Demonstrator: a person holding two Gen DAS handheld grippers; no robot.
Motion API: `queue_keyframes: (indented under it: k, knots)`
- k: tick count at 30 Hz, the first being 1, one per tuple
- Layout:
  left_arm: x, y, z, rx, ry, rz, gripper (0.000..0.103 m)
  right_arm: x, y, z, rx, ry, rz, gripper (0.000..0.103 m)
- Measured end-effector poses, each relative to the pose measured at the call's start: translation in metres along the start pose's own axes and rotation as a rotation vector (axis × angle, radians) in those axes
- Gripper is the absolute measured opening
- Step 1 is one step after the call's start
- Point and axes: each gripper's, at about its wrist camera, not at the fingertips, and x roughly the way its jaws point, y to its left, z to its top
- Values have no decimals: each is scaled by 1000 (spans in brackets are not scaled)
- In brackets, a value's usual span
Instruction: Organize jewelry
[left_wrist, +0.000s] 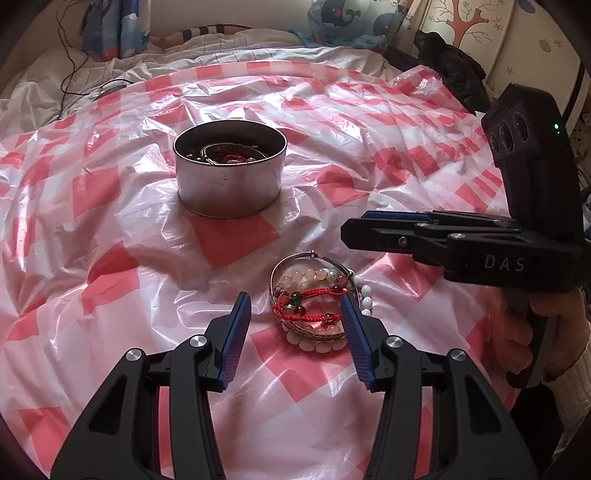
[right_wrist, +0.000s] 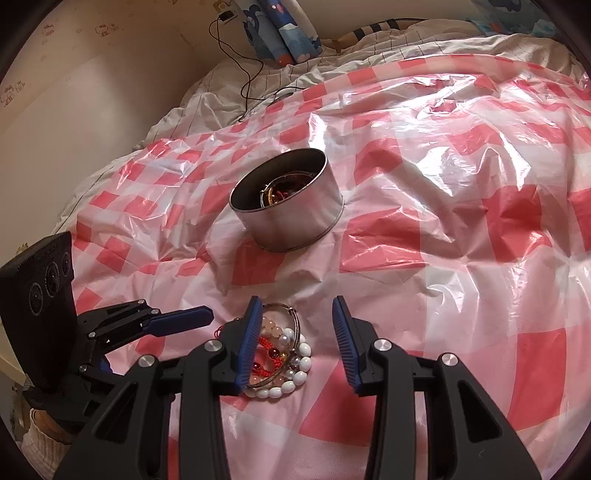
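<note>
Bracelets (left_wrist: 314, 306) lie piled flat on the red-and-white checked plastic sheet (left_wrist: 110, 221), near the round metal tin (left_wrist: 229, 173) already holding jewelry. Left gripper (left_wrist: 295, 314) hangs open beside the pile; right gripper (right_wrist: 295, 325), lettered "DAS" on its body, stands open, gripping nothing.

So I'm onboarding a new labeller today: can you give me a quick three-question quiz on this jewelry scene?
1. True or false: the metal tin already holds jewelry.
2. What lies on top of the bracelet pile? A) a gold chain B) a red cord bracelet C) a watch
3. Fill in: the checked plastic sheet is pink and ____.

Key: 1 true; 2 B; 3 white.
</note>
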Motion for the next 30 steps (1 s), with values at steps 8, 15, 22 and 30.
queue_keyframes:
  k: [8, 15, 22, 30]
  knots:
    - [-1, -7, -1, 53, -10, 30, 2, -4, -1, 3, 6, -20, 18, 40]
    - [-18, 2, 1, 12, -34, -79, 1, -1, 3, 2, -9, -1, 39, 40]
    - [-49, 36, 6, -113, -118, -147, 1, 13, 8, 0, -44, 40, 10, 38]
    - [-65, 51, 8, -148, -156, -125, 1, 31, 25, -8, -176, 76, -120, 18]
